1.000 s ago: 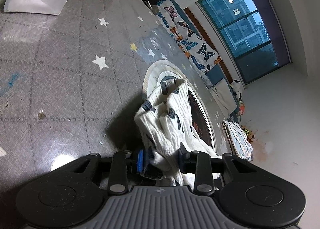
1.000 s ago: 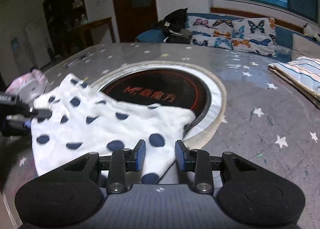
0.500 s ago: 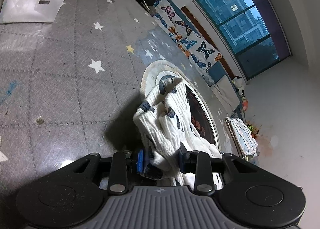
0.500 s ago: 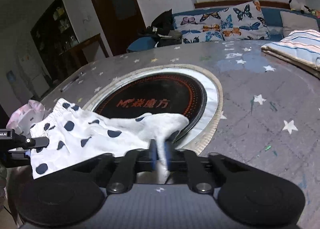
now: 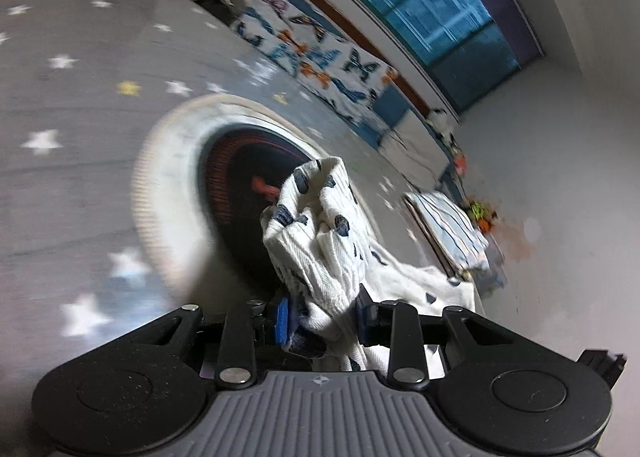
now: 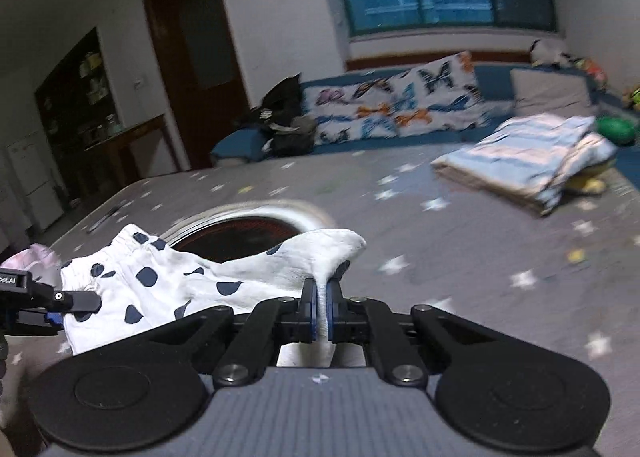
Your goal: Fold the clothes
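Now: both ends of the white polka-dot garment pinched and raised off the star-printed tabletop, for carrying over into a fold, by the look of it. Right gripper, lower centre of its frame, jaws pressed together on a thin corner of cloth that peaks just above them. Left gripper, bottom centre of its own frame, jaws part-spread around a thick ribbed bunch, likely the waistband, gripped between the blue pads.

To do the step well: keep both grips level with each other so the carried edge stays straight. Hold the cloth taut between the two, without stretching the thin corner out of the right jaws. Carry slowly; lay the edge down square on the far part. Release only once the layers line up.

From the right wrist: the spread of the garment across the lower left of the frame, sagging between the grips, the left gripper's tip entering at the left edge, a round dark mat behind the cloth, a folded striped stack at upper right. From the left wrist: the bulk of fabric bunched inside its own jaws, hidden in the other view, plus the mat's pale rim at centre left. Both views smeared by motion.
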